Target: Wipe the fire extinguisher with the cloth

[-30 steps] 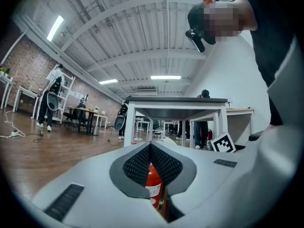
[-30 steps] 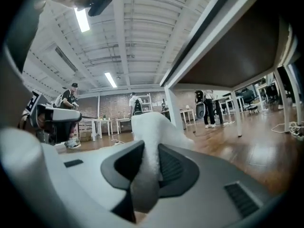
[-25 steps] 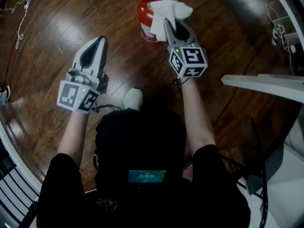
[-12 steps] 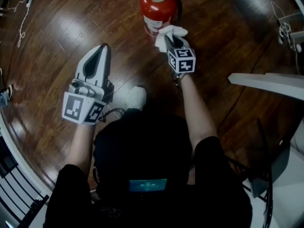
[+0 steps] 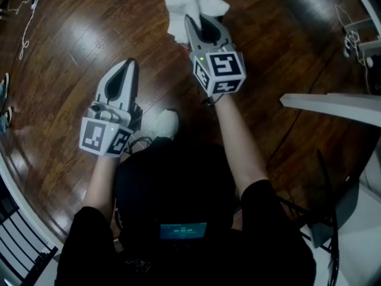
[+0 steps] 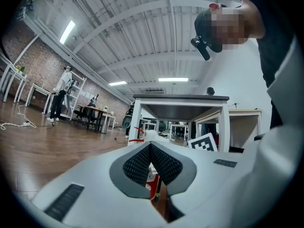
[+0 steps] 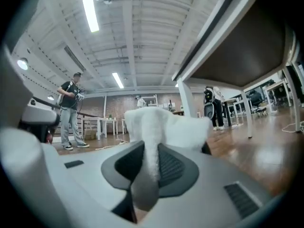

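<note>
The right hand-held gripper [image 7: 149, 148] is clamped on the white cloth [image 5: 195, 6]. A fold of it is pinched between the dark ribbed pads, and the rest bunches up past the tips. In the head view this hand-held gripper reaches forward at arm's length, with the cloth spread over its nose. The cloth covers nearly all of the fire extinguisher [image 6: 152, 186], leaving only a sliver of red at the cloth's far edge.

The left hand-held gripper [image 5: 128, 64] is held nearer the body and well apart from the right one, off to its left. Its jaws meet at the tips and hold nothing. Through the slit below its pads, its own view looks across at the red extinguisher standing on the wooden floor [image 5: 77, 34], with the cloth lying over its top and red levers poking out to the left.

Between the two arms, a white shoe [image 5: 166, 124] rests on the floor. A white tabletop [image 5: 333, 105] juts in from the right, and a thin cable [image 5: 27, 22] trails across the boards at far left.
</note>
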The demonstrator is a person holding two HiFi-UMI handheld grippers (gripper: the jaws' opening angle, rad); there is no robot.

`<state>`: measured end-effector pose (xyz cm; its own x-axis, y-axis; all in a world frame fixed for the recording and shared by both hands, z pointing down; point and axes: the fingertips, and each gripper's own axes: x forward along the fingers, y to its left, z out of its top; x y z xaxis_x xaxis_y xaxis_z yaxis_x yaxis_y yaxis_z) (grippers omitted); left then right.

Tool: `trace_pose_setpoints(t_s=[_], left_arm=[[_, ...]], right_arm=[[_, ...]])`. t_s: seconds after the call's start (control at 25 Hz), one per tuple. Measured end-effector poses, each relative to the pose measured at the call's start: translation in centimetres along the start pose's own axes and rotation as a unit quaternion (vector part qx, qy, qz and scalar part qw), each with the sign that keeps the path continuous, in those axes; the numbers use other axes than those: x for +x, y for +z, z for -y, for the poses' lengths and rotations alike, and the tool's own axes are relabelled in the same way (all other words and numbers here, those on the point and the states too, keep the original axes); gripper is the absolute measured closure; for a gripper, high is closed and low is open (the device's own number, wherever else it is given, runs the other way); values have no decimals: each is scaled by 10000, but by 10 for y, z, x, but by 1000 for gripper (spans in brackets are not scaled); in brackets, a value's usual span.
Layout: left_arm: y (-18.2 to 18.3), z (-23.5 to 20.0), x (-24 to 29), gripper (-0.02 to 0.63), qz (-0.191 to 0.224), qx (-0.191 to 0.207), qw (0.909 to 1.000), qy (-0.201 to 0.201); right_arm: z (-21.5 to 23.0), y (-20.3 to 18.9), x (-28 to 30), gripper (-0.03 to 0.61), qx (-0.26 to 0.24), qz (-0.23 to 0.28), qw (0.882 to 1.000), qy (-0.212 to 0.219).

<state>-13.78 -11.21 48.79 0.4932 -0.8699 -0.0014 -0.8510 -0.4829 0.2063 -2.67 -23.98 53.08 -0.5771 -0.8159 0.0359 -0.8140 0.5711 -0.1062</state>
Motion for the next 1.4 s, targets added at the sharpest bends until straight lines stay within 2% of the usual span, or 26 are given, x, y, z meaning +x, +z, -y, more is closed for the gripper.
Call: trace_pose_setpoints(t_s=[0.16,0.28,0.36,0.44,0.52,0.56,0.64,0.72,0.8,0.92,1.0,1.08,1.16,1.24,1.32,1.4], left_arm=[[-3,-1,0,615,-25,1,10000,12],[-4,-3,-2,615,-5,-33,10000,48],[-5,-3,-3,615,-9,-43,10000,49],[-6,-3,-5,615,-4,-70,10000,40],[-7,-5,-6,615,27,-163,9998,58],[-7,-6,-6,615,46,-206,9998,71],[-6,-5,-7,615,69,-204,9997,76],[-5,-3,-6,615,67,-159,9998,61],[-6,-2,-7,615,51,-131,9999,63],[-7,-1,-8,615,50,-112,9999,90],[-8,0,-7,615,40,-85,9999,86],[-11,2,-7,615,2,-70,10000,55],[-13,4,-6,615,-34,-66,10000,25],[-15,6,-3,615,-75,-31,10000,-9],[-17,13,2,615,-153,73,9998,-115],[-21,26,8,615,-245,164,9991,-289]], right_arm=[[-14,-28,3,485,-68,-157,9998,-47],[-19,-95,2,485,242,-834,9962,-34],[-6,-164,2,485,565,-1569,9859,-152],[7,-223,-1,485,666,-2294,9707,-248],[16,-254,-7,485,671,-2719,9596,-274],[16,-255,-11,485,669,-2730,9594,-213],[5,-225,-18,485,647,-2282,9714,89],[-8,-162,-29,483,541,-1405,9879,371],[-8,-93,-44,483,369,-515,9973,384],[18,-13,-52,483,286,362,9988,157],[42,14,-43,483,337,548,9979,18],[58,11,-28,483,300,411,9987,-34],[61,-9,-20,483,133,206,9997,-10],[62,-34,-22,483,168,96,9998,-92],[66,-72,-27,483,345,-210,9989,-225],[63,-132,-24,483,351,-928,9948,-220]])
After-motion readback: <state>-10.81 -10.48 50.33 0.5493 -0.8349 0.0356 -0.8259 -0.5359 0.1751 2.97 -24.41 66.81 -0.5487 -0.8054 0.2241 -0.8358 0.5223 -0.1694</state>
